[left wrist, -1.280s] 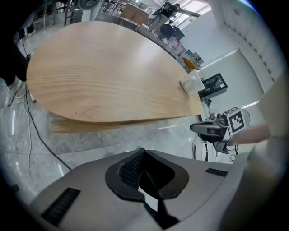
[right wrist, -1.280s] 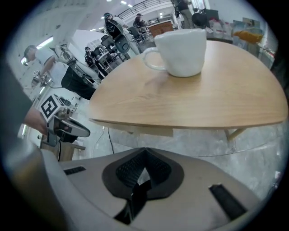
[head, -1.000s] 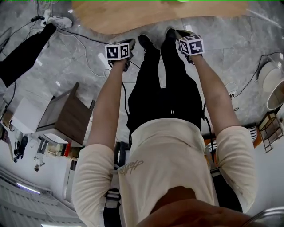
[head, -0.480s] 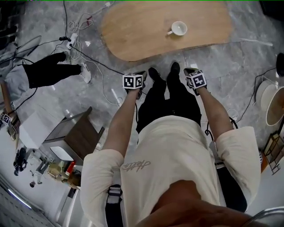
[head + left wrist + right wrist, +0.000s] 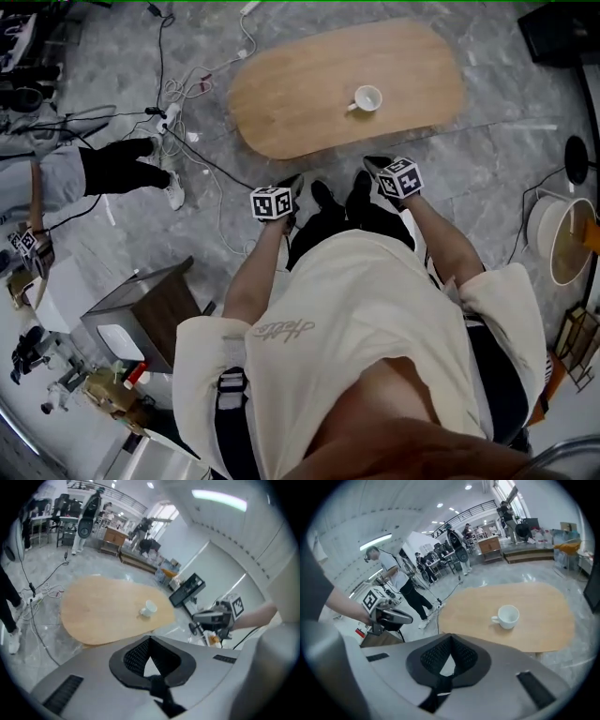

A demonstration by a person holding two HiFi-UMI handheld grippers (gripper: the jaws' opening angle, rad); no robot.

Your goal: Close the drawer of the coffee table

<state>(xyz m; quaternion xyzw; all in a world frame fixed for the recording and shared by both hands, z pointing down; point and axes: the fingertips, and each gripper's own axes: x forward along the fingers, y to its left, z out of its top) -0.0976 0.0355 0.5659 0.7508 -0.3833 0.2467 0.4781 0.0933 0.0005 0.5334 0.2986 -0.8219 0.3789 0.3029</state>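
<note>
Coffee table [image 5: 309, 94] lies just ahead of both tongs, clear of their tips, and its drawer does not show in any view. Left gripper [image 5: 150, 640] is pressed together at the tips, with nothing pinched. Right gripper [image 5: 451, 641] is the same: tips together, nothing between them. Both are held low in front of the person, side by side and apart, pointing at the table's near edge. A cup [image 5: 367, 97] stands on the tabletop, ahead of the right gripper. Cables [image 5: 187, 141] trail over the floor, off to the left of the left gripper.
</note>
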